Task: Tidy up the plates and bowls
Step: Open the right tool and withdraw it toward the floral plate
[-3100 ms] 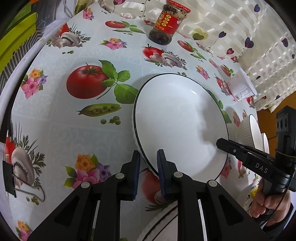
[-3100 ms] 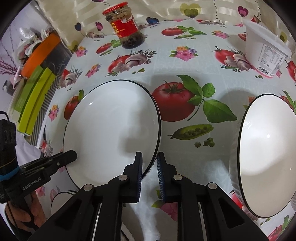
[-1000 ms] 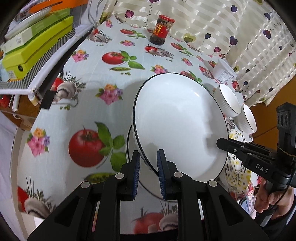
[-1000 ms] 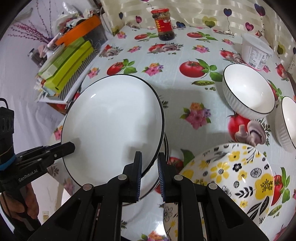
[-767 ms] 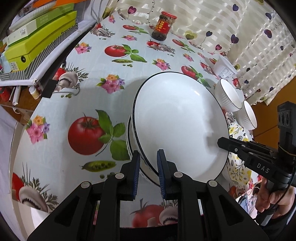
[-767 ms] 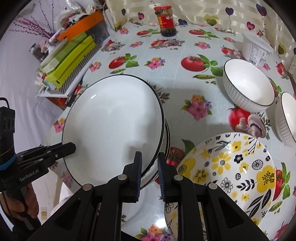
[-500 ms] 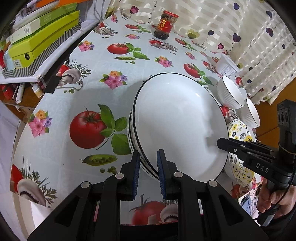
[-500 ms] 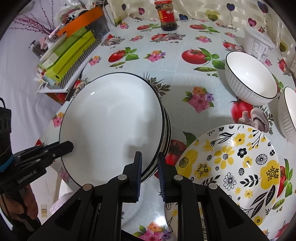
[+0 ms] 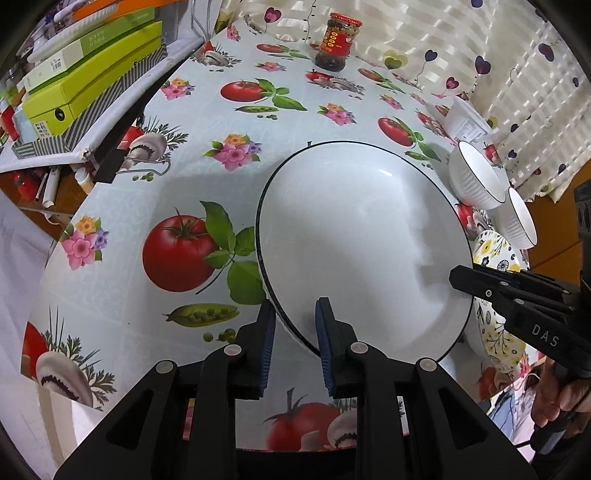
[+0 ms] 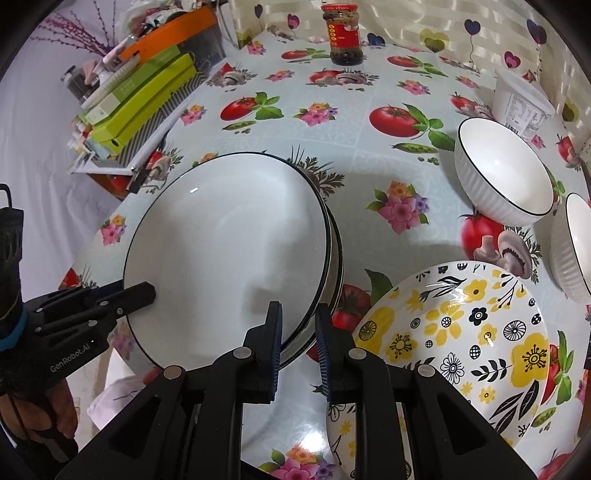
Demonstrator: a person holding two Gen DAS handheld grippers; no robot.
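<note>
We look down on a round white ceramic plate with a thin black rim [image 9: 362,243], lying on top of a stack of like plates [image 10: 334,254] near the table's front edge, on an oilcloth printed with tomatoes, mushrooms and flowers [image 9: 177,177]. The left gripper [image 9: 294,339] straddles the plate's near-left rim; its jaws have just been opening, and in the left wrist view a gap shows between the blue pads [image 9: 267,343] and the rim that passes between them. The right gripper [image 10: 298,338] straddles the opposite rim, where its inner pad lies against the plate's edge and the outer one stands slightly clear, so we cannot tell whether it grips.

Just beside the stack, to its right in the right wrist view, lies a white dish patterned with yellow and black flowers [image 10: 465,332]. Beyond it stand two ribbed white bowls with black rims [image 10: 506,177], side by side. Near them is a white plastic tub with a printed label [image 10: 521,103], and at the far edge a glass jar with a red lid and label [image 10: 343,33]. Green boxes [image 9: 88,77] are stacked on a shelf at left.
</note>
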